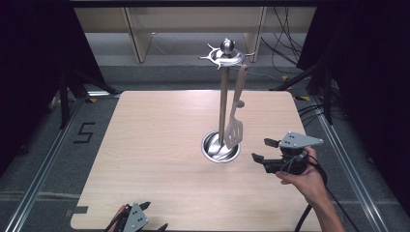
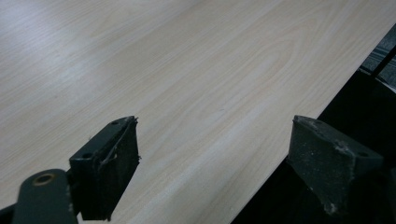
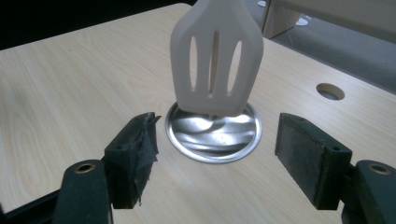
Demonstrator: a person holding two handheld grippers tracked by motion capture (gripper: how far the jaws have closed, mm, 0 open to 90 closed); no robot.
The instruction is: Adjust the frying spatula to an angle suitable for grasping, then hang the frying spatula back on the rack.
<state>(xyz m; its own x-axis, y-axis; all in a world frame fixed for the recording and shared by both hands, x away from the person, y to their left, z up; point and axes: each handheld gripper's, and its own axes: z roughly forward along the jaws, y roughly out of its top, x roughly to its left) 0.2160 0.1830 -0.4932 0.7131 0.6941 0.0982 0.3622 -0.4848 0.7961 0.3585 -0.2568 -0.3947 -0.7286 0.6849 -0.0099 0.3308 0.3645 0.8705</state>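
Observation:
A metal utensil stand (image 1: 223,96) rises from a round steel base (image 1: 220,147) near the middle of the table. A pale slotted spatula (image 1: 234,126) hangs from a hook on its top ring (image 1: 225,56), blade down just above the base. My right gripper (image 1: 264,150) is open, a short way to the right of the base, jaws pointing at it. In the right gripper view the spatula blade (image 3: 214,63) hangs ahead of the gripper (image 3: 215,154), over the base (image 3: 213,135). My left gripper (image 1: 153,216) is open at the table's front edge; in its own view the gripper (image 2: 212,163) holds nothing.
The light wooden table (image 1: 159,145) carries nothing but the stand. A cable hole (image 3: 330,91) sits in the tabletop beyond the base. Dark curtains, a floor rail (image 1: 43,169) and cables surround the table.

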